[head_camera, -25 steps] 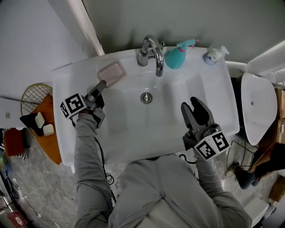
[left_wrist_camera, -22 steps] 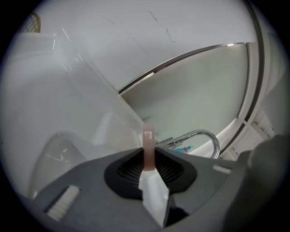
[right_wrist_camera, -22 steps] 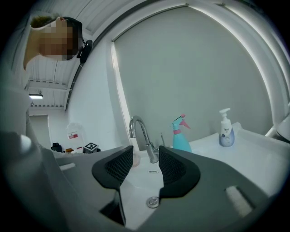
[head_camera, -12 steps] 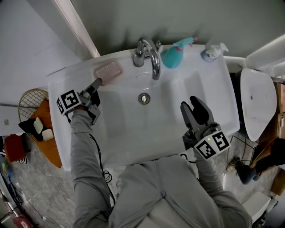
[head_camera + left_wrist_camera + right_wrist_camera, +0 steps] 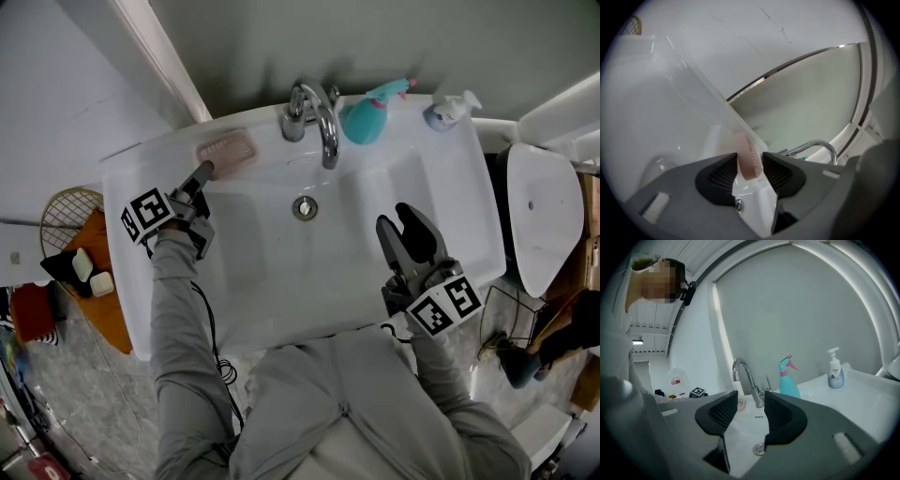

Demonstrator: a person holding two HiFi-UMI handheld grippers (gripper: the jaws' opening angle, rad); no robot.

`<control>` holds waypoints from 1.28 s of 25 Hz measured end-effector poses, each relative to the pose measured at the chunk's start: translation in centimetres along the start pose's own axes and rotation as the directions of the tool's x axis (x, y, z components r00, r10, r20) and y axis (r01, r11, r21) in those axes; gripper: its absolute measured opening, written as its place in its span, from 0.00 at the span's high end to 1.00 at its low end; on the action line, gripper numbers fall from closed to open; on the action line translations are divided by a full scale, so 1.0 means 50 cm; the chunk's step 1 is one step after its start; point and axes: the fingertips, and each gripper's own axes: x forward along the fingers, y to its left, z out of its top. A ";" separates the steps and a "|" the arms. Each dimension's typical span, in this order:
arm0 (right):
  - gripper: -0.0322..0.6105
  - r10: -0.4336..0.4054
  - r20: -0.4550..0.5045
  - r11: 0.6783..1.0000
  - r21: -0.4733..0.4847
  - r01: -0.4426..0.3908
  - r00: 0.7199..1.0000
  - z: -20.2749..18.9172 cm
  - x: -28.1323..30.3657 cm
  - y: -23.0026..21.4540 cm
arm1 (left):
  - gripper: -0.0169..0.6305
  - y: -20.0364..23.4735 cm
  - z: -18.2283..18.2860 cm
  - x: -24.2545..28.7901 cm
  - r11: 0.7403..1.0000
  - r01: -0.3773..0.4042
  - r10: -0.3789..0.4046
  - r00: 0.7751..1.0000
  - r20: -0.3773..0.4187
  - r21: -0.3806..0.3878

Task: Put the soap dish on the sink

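The pink ridged soap dish (image 5: 227,150) lies on the back left ledge of the white sink (image 5: 450,178), left of the faucet (image 5: 319,117). My left gripper (image 5: 204,172) reaches its near edge. In the left gripper view the dish (image 5: 746,146) stands edge-on between the jaws of the left gripper (image 5: 750,157); the jaws are opening, and a slim gap shows beside the right pad. My right gripper (image 5: 410,225) hovers open over the sink's right side with nothing in it. In its own view the right gripper (image 5: 751,401) points at the faucet (image 5: 747,380).
A teal spray bottle (image 5: 370,117) and a soap pump bottle (image 5: 448,112) stand on the back ledge right of the faucet. The drain (image 5: 305,207) is mid-basin. A wire basket (image 5: 70,202) and an orange stool (image 5: 108,300) stand left of the sink, a toilet (image 5: 542,225) to the right.
My left gripper carried the soap dish a little toward the sink's back left ledge, where it now rests. The right gripper stayed where it was.
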 end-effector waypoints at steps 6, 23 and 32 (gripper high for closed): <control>0.70 0.010 0.003 1.000 0.003 -0.010 1.000 -0.002 -0.002 0.009 | 0.53 0.014 0.019 -0.010 0.993 -0.097 0.094 0.994 0.056 0.069; 0.70 0.085 0.031 0.996 -0.018 -0.084 0.996 0.011 0.002 0.069 | 0.52 -0.053 0.013 -0.122 0.992 -0.060 0.041 0.986 0.162 0.112; 0.70 0.141 0.050 0.989 -0.043 -0.139 0.989 0.020 0.002 0.124 | 0.52 -0.135 -0.013 -0.241 0.981 -0.031 -0.020 0.965 0.260 0.191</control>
